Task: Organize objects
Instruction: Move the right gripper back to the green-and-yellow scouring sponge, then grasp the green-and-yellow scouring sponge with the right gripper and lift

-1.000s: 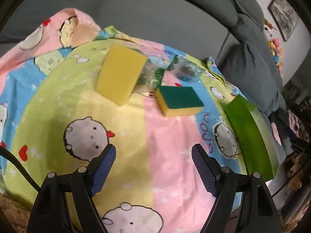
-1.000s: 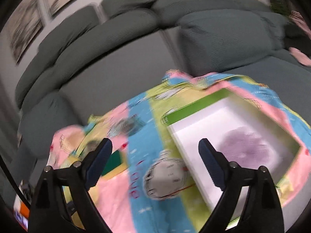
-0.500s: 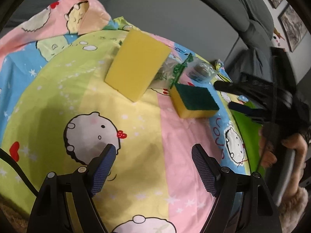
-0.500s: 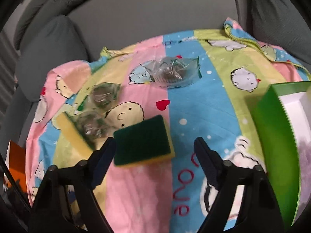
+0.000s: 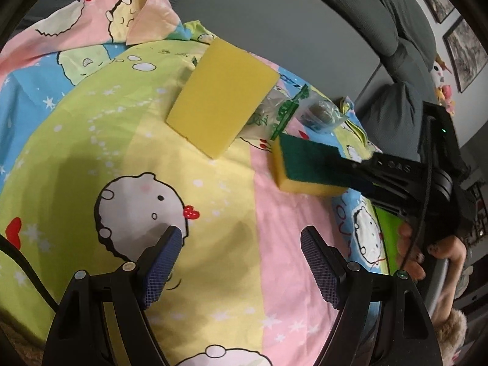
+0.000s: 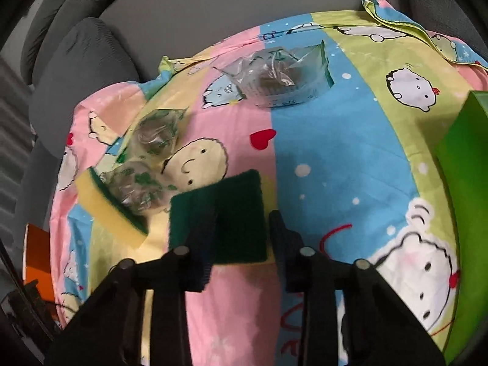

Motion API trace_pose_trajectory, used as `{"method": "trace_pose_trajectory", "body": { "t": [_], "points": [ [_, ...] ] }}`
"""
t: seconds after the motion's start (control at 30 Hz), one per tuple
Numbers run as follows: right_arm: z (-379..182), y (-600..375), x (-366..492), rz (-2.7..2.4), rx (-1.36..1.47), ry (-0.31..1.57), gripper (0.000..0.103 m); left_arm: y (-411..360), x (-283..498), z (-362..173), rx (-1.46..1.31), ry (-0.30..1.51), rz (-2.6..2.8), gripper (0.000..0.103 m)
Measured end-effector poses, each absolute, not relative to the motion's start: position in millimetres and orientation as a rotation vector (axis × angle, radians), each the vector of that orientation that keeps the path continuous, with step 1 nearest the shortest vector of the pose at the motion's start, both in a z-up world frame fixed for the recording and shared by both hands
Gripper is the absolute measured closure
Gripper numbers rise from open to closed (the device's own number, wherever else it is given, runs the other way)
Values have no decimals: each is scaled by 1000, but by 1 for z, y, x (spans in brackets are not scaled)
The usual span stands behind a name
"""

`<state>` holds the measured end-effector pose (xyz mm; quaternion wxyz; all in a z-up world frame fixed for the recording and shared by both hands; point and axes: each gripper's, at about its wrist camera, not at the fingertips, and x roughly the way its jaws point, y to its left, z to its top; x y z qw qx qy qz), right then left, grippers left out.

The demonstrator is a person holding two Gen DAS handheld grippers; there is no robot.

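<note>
A sponge with a dark green top and yellow body (image 5: 305, 158) (image 6: 238, 195) lies on the cartoon bedsheet (image 5: 91, 152). My right gripper (image 6: 242, 213) (image 5: 350, 174) reaches in from the right, jaws closing, with the sponge's end between them and the pads on it. A larger yellow sponge (image 5: 222, 97) (image 6: 100, 201) rests tilted against clear plastic bags (image 5: 271, 109). My left gripper (image 5: 241, 238) hovers open over the sheet, well short of both sponges, with nothing between its fingers.
Clear bags of scrubbers (image 6: 274, 76) (image 6: 155, 134) lie behind the sponges. A green box (image 6: 466, 167) stands at the right edge of the sheet. Grey sofa cushions (image 6: 79, 67) ring the back. A person's hand (image 5: 427, 253) holds the right gripper. An orange object (image 6: 36, 256) sits low left.
My right gripper swung from over the green box down to the green-topped sponge and narrowed its jaws around it. The left gripper stayed open, its view drifting slightly.
</note>
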<state>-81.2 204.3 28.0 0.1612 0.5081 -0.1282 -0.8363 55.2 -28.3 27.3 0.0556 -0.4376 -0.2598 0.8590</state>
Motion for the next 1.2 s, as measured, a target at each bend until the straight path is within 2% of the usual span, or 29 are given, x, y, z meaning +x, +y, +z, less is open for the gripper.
{"method": "trace_pose_trajectory", "body": {
  "t": [0.2, 0.33, 0.63, 0.87, 1.03, 1.13, 1.2],
  "points": [
    [37, 215, -53, -2328, 1427, -448, 84, -25, 58, 32, -1309, -795, 2585, 22],
    [42, 221, -34, -2260, 1418, -521, 84, -25, 62, 38, -1286, -799, 2574, 22],
    [54, 232, 9, -2277, 1393, -473, 84, -15, 66, 43, -1277, -754, 2537, 22],
    [37, 242, 12, -2317, 1469, -428, 81, 2, 62, 35, -1288, -720, 2480, 22],
    [33, 246, 12, -2403, 1462, -348, 81, 17, 61, 33, -1284, -613, 2512, 22],
    [30, 250, 10, -2380, 1457, -390, 82, 26, 60, 34, -1258, -604, 2491, 22],
    [28, 253, 9, -2385, 1468, -399, 73, 29, 59, 35, -1252, -579, 2498, 22]
  ]
}}
